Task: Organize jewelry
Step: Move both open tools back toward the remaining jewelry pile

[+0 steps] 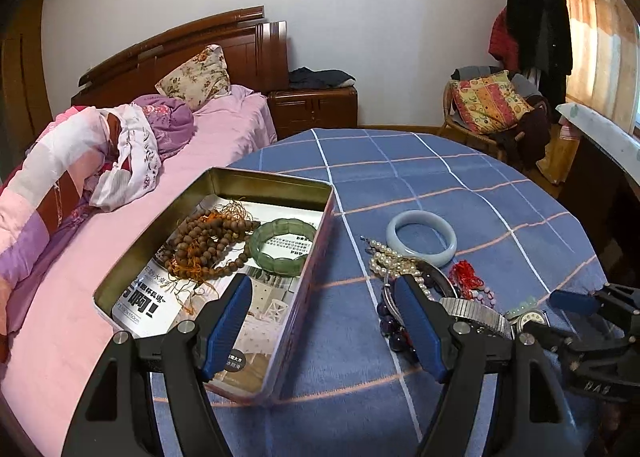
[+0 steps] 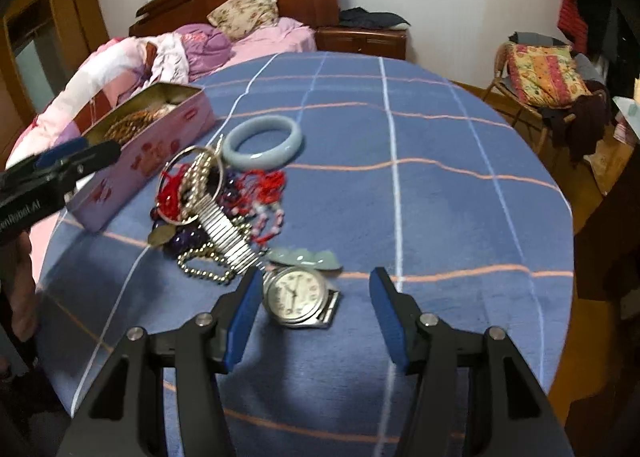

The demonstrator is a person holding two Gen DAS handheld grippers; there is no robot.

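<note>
A pink tin (image 1: pixel 276 177) stands open at the table's left side, holding a brown wooden bead strand (image 1: pixel 208 245) and a green bracelet (image 1: pixel 276 253). My left gripper (image 1: pixel 322 289) is open, one finger over the tin and the other over the jewelry pile. The pile holds pearls (image 1: pixel 390 261), purple beads (image 2: pixel 184 237), red cords (image 2: pixel 264 181) and a pale blue bangle (image 2: pixel 260 159). A silver watch (image 2: pixel 296 293) with a stretch band (image 2: pixel 228 237) lies between the open fingers of my right gripper (image 2: pixel 316 281), near the left pad, untouched. A pale jade pendant (image 2: pixel 308 257) lies just behind the watch.
The round table has a blue checked cloth (image 2: pixel 440 197). A bed with pink covers (image 1: pixel 132 225) runs close along its left side. A chair with a patterned cushion (image 2: pixel 544 73) stands at the far right, and a wooden nightstand (image 1: pixel 312 105) is behind.
</note>
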